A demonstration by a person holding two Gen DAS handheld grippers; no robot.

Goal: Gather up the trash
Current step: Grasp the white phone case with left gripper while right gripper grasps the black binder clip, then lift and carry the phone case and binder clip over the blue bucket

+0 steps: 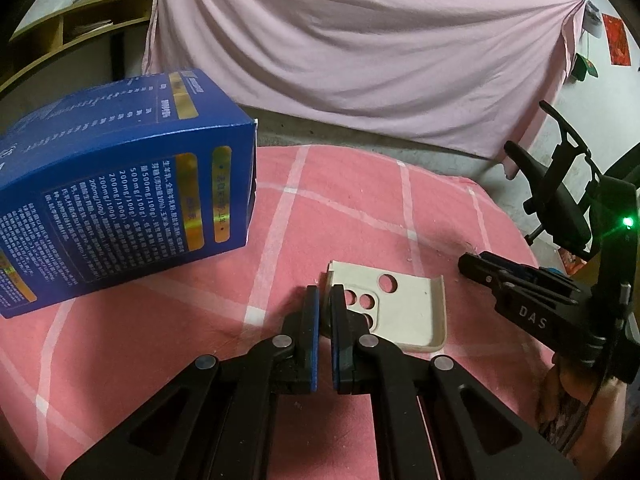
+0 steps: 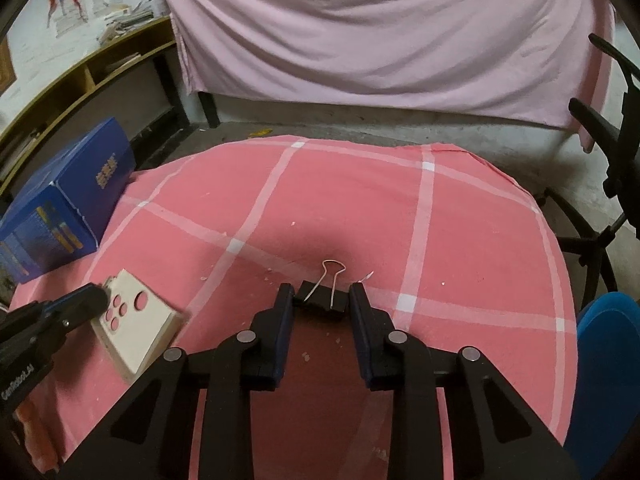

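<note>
A cream phone case (image 1: 404,312) with round camera holes lies on the pink checked tablecloth (image 1: 360,208). My left gripper (image 1: 325,294) is shut on the case's left edge; it also shows in the right wrist view (image 2: 96,294), at the case (image 2: 138,326). A black binder clip (image 2: 322,300) with silver wire handles lies on the cloth. My right gripper (image 2: 320,294) is open, its fingers on either side of the clip, not closed on it. In the left wrist view the right gripper (image 1: 468,262) is at the right.
A blue cardboard box (image 1: 120,196) with printed text stands on the table's left side, also in the right wrist view (image 2: 60,204). A black office chair (image 2: 616,160) stands at the right. A pink sheet (image 2: 380,40) hangs behind. Wooden shelves (image 2: 80,76) are at far left.
</note>
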